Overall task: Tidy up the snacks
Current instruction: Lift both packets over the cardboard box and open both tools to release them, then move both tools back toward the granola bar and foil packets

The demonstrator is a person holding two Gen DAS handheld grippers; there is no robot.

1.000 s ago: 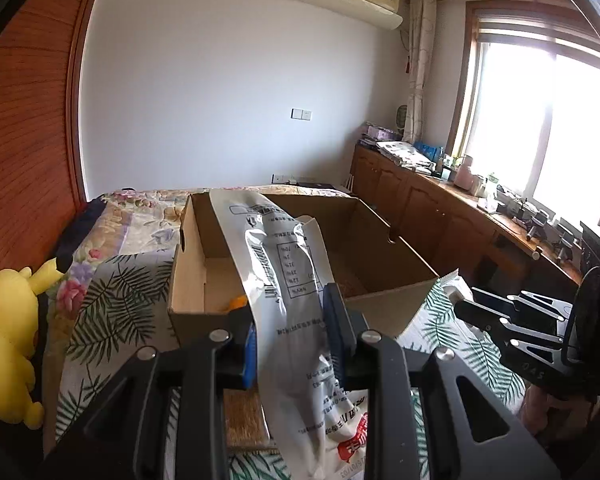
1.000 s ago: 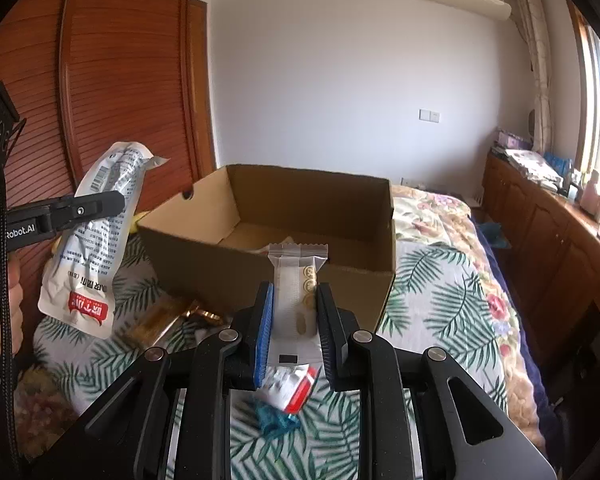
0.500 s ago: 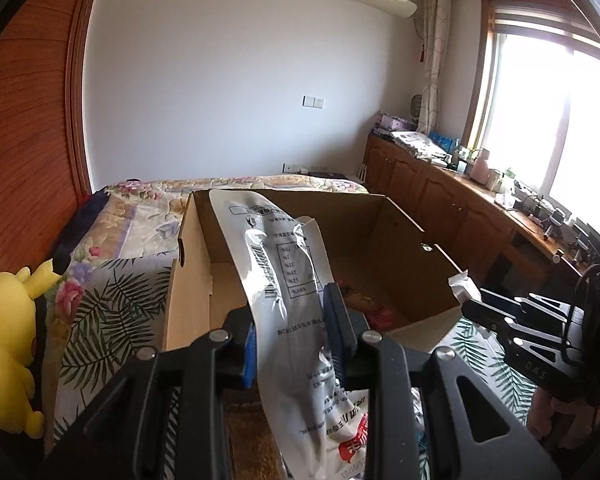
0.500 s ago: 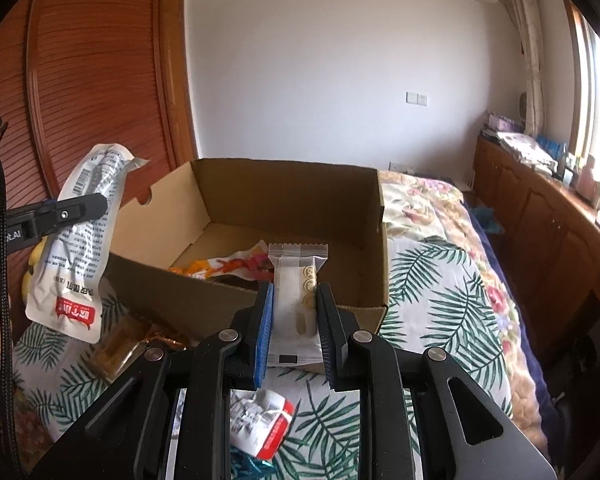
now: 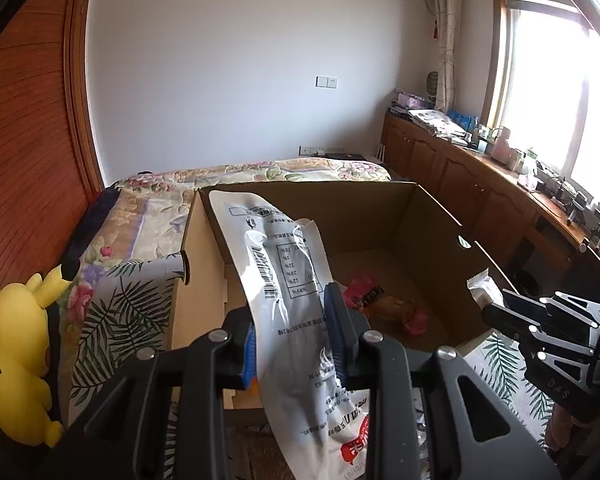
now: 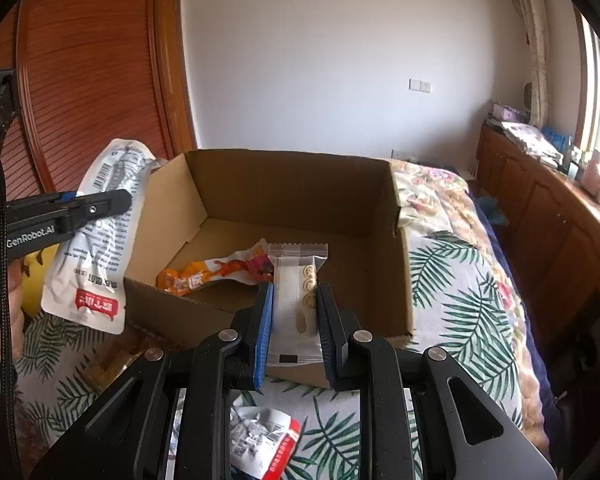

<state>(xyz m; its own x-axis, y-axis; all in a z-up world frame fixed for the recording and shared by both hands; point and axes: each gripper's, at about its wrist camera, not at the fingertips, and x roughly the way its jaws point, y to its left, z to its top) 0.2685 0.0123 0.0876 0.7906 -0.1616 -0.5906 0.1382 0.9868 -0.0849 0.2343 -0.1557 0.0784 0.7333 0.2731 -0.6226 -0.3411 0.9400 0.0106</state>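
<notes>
Crinkly foil pouch (image 5: 288, 320) sits clamped mid-body in your left gripper (image 5: 290, 332), hanging just short of the cardboard box (image 6: 300, 184). Your right gripper (image 6: 292, 320) pinches a clear biscuit packet (image 6: 296, 300) over the near wall. Both look light, limp and slick, so grip the flat middle, never the contents.

Daylight pours in through the tall wood-framed window (image 5: 560, 92), which is blown out to white in the left wrist view. The plain white wall (image 6: 340, 60) is evenly lit. Both views are sharp, with strong fisheye bending and dark vignetted corners. Soft shadow fills the open brown cardboard box (image 6: 292, 184).
</notes>
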